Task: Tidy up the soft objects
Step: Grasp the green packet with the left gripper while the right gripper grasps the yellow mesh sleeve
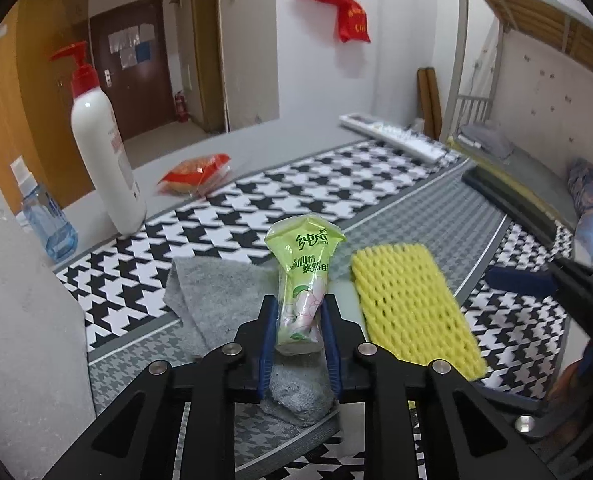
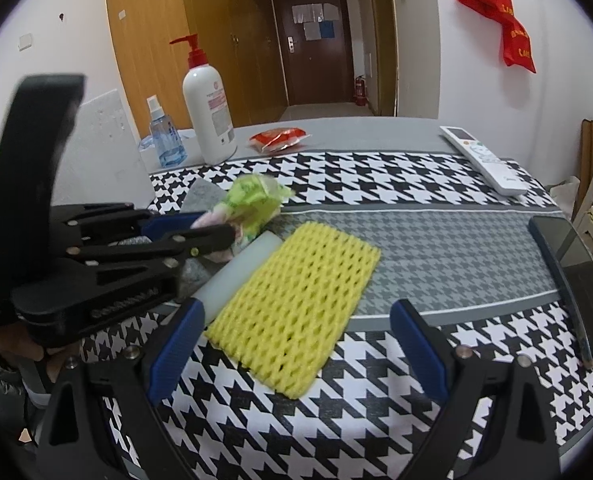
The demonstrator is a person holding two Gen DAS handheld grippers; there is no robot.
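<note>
My left gripper [image 1: 298, 304] is shut on a green tissue pack [image 1: 304, 264], squeezing its lower half above a crumpled grey cloth [image 1: 216, 292]. In the right wrist view the left gripper [image 2: 216, 234] holds the same tissue pack [image 2: 256, 196] at the left. A yellow foam net [image 2: 296, 300] lies flat on the houndstooth tablecloth [image 2: 416, 184], with a white foam roll [image 2: 240, 268] along its left edge. My right gripper [image 2: 296, 312] stands open just over the net's near end, with its pads on either side and apart from it. One of its blue fingers [image 1: 520, 282] shows in the left wrist view.
A white pump bottle [image 2: 210, 116], a blue spray bottle [image 2: 166, 140] and a red snack packet [image 2: 278, 138] stand at the back. A white remote [image 2: 484, 160] and a dark phone [image 2: 576, 276] lie on the right. A white foam block [image 1: 16, 320] rises at the left.
</note>
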